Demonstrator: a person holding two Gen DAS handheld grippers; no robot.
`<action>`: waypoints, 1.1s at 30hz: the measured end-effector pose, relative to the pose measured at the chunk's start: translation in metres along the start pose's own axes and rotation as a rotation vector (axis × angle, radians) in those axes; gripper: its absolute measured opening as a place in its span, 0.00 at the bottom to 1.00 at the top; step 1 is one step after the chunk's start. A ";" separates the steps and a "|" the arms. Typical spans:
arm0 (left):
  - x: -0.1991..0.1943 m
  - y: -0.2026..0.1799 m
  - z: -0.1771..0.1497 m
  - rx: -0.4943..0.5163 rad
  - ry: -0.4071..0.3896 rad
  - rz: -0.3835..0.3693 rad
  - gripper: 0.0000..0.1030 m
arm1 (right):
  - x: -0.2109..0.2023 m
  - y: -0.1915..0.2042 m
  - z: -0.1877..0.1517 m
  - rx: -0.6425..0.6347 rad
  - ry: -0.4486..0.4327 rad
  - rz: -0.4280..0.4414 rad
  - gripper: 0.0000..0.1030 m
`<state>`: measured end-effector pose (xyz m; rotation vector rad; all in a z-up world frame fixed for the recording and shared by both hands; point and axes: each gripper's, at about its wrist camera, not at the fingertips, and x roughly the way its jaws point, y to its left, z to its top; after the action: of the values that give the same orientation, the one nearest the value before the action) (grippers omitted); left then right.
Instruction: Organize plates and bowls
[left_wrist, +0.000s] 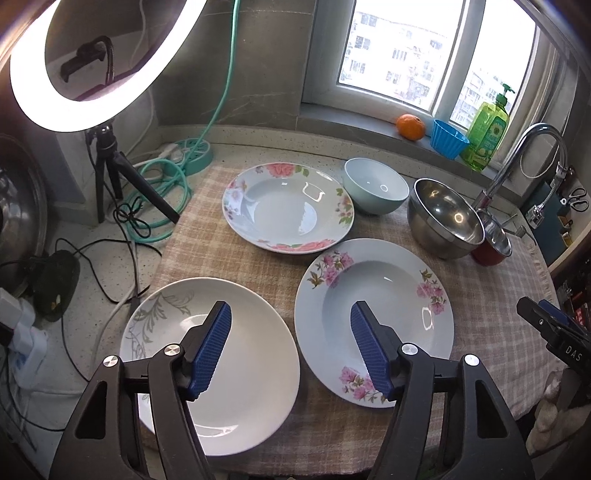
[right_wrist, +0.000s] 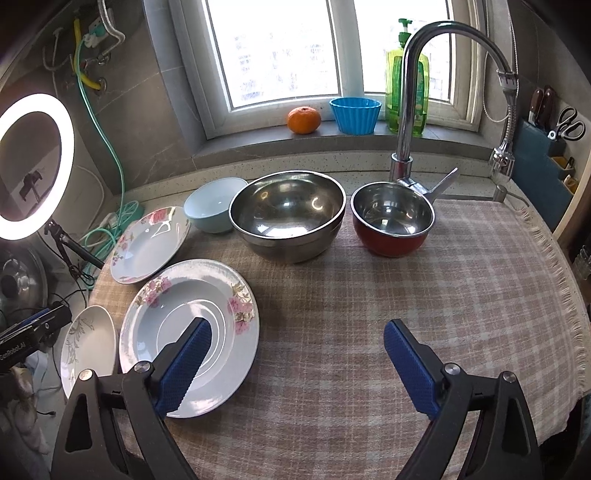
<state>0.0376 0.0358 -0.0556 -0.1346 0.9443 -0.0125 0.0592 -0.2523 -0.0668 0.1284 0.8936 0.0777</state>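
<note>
1. The left gripper hangs wide apart and empty, its arms hiding part of the white plate and the pink-flowered plate.
2. The right gripper gapes wide, holding nothing, over the checked cloth.
3. Farther back, the steel bowl hides most of the red bowl.

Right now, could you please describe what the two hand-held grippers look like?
Both look alike: the left hand-held gripper and right hand-held gripper have black triangular plastic arms with silver rivets and ribbed blue pads. White lettering marks their bodies.
</note>
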 end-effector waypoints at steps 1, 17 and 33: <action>0.002 0.001 0.000 0.005 0.009 -0.005 0.61 | 0.004 -0.001 0.000 0.006 0.012 0.009 0.83; 0.048 0.007 0.012 0.021 0.148 -0.107 0.32 | 0.058 0.002 -0.003 0.045 0.166 0.158 0.48; 0.098 0.009 0.024 -0.005 0.281 -0.177 0.21 | 0.106 -0.012 -0.007 0.145 0.308 0.256 0.21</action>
<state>0.1144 0.0403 -0.1217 -0.2252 1.2103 -0.1969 0.1196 -0.2503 -0.1545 0.3741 1.1871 0.2769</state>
